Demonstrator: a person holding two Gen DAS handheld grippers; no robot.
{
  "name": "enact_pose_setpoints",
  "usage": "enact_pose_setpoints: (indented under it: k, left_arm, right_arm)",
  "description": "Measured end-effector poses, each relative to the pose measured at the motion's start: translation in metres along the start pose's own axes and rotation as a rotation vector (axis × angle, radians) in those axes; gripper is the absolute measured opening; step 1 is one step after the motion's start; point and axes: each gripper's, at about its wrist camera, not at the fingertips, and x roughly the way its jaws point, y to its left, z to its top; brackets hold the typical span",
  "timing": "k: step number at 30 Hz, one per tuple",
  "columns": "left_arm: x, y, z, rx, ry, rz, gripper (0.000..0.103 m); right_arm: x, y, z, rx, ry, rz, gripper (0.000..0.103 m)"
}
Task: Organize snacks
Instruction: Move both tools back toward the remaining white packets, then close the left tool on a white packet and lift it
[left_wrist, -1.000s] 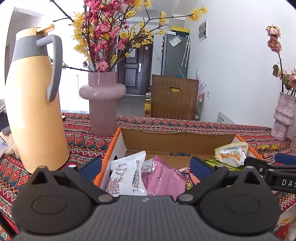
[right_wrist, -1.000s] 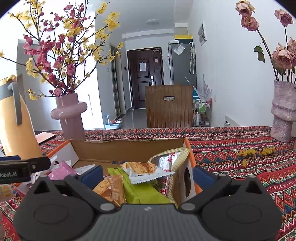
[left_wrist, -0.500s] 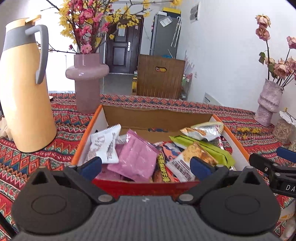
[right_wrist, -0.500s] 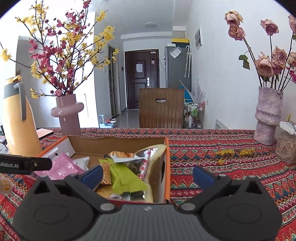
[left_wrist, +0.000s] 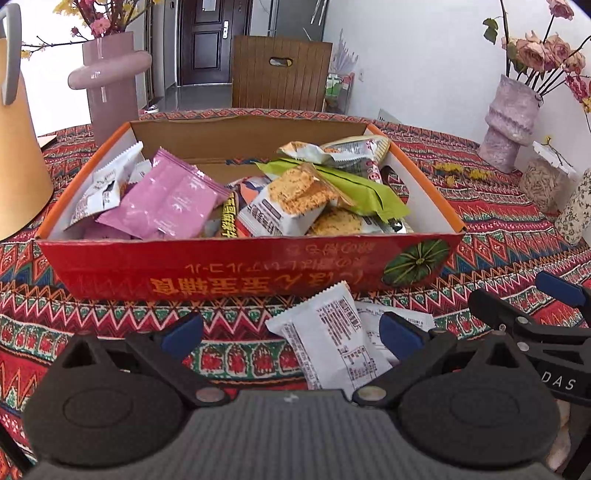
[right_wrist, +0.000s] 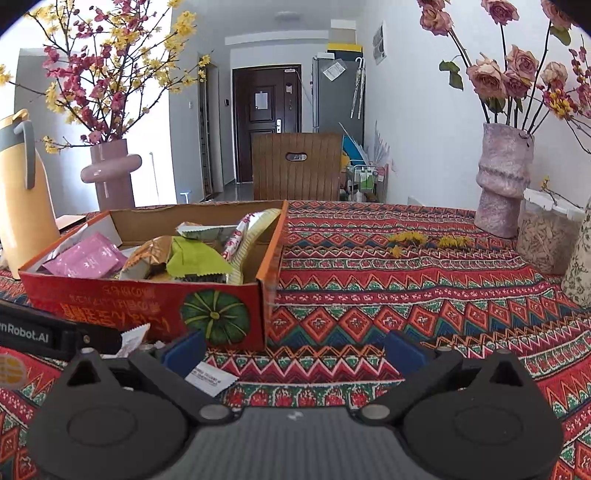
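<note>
Grippers pulled back, white packet (left_wrist: 332, 343) lengthwise toward box (left_wrist: 251, 266)

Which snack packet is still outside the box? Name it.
The white packet with printed text, lying on the tablecloth before the red box; all others sit inside.

1. Left gripper (left_wrist: 291, 334): black linkage arms, blue pads (left_wrist: 183, 334), round grey pivot screws, ribbed grey housing.
2. Right gripper (right_wrist: 295, 350): identical build; white "DAS" lettering at its 3 o'clock flank, seen from the left camera.
</note>
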Motion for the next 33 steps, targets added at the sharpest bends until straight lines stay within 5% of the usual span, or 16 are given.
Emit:
enact_pose_setpoints:
  k: [4,12,15,28,33]
  left_arm:
    - [0.007,-0.008,-0.005,0.001,0.033,-0.002,0.098]
    - [0.01,-0.011,-0.006,-0.026,0.054,-0.056,0.051]
    - [0.007,-0.011,-0.007,-0.019,0.044,-0.062,0.042]
    - [-0.017,0.013,-0.013,-0.028,-0.017,-0.059,0.041]
    - [-0.026,0.03,-0.013,-0.04,-0.039,-0.043,0.041]
  right_arm:
    - [0.007,-0.006,-0.007,0.033,0.021,-0.006,0.103]
    - [0.012,-0.014,-0.012,0.073,0.039,-0.009,0.103]
    - [0.014,-0.013,-0.013,0.07,0.049,-0.013,0.103]
    - [0.019,-0.003,-0.01,0.036,0.079,-0.034,0.103]
    - [0.021,0.02,-0.003,0.071,0.129,0.057,0.103]
